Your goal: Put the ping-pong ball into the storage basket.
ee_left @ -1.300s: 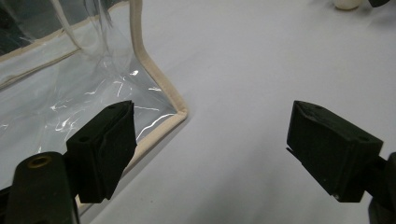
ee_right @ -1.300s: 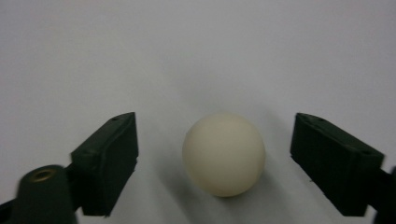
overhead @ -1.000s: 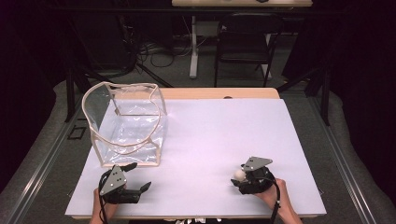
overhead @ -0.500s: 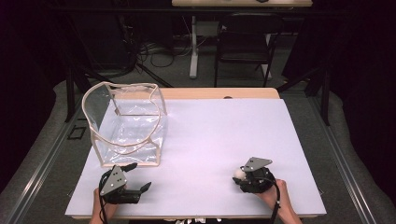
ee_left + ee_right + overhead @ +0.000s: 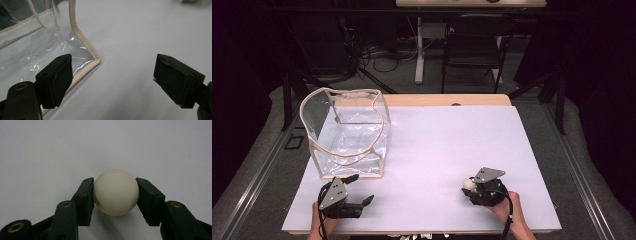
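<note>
Since the earlier frames, little on the table has shifted: both hands sit in the same spots at the near edge, and the only change is at the right gripper (image 5: 115, 195), whose jaws have just been closing on the cream-white ball (image 5: 116, 192). Both pads now press against the ball's sides, pinching it just above the white table cover (image 5: 105, 145). In the high view the ball (image 5: 469, 184) pokes out at the left of the right gripper (image 5: 473, 189), near the front right part of the table, well apart from the clear plastic bag (image 5: 348, 134).

The left gripper (image 5: 113, 75) rests near the front left, its jaws spread wide with nothing between them. Its left pad lies just in front of the bag's near corner, where the beige trim (image 5: 85, 42) bends round; whether it touches cannot be told. The bag stands open and upright on the left side of the table cover (image 5: 447, 135), its transparent walls creased and shiny.

No brand, label or writing can be read on the ball, the bag or the grippers.
</note>
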A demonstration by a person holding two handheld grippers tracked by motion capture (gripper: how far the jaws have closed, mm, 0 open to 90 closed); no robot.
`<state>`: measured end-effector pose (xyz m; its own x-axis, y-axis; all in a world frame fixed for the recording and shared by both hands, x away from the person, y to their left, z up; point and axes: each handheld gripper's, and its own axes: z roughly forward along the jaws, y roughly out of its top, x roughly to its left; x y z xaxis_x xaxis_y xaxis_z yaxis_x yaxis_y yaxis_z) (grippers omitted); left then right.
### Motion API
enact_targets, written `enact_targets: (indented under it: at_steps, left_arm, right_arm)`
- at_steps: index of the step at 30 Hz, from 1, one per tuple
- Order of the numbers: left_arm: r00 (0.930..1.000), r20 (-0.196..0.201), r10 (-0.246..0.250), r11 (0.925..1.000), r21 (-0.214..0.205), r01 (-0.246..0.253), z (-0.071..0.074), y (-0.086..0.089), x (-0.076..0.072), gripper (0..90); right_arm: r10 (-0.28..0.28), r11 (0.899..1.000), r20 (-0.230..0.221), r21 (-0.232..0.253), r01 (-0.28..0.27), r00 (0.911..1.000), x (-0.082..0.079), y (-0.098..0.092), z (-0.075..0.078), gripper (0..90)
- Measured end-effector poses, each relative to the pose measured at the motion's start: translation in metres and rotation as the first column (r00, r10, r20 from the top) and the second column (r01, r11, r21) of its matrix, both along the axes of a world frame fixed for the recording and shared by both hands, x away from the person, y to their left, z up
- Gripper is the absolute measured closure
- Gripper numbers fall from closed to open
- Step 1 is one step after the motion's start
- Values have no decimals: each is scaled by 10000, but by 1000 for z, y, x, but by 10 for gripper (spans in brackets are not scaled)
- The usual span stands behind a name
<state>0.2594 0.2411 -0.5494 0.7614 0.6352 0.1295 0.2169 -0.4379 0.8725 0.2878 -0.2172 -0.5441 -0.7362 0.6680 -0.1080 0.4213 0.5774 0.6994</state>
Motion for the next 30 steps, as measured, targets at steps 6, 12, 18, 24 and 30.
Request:
enact_targets:
  at_steps: [6, 12, 18, 24, 30]
  left_arm:
    - [10000, -7, 13, 10000, -11, -13, 0, 0, 0, 162]
    - [10000, -1, 17, 10000, -47, -17, 0, 0, 0, 162]
    - [10000, -18, 8, 10000, -57, -8, -1, -1, 1, 161]
    - [10000, -19, -23, 10000, -74, 23, -1, -1, 1, 162]
    - [10000, -15, -6, 10000, -85, 6, -1, -1, 1, 162]
  right_arm:
    - [23, 10000, 102, -33, -23, 9999, 0, 2, 5, 503]
    - [14, 9999, 231, -115, -11, 9997, 0, 5, 10, 503]
    - [-33, 10000, 371, -63, 35, 9993, 0, 3, 16, 504]
    - [-51, 10000, 463, -64, 54, 9989, -2, 2, 20, 504]
    - [-61, 9999, 482, -89, 65, 9988, -4, 1, 24, 504]
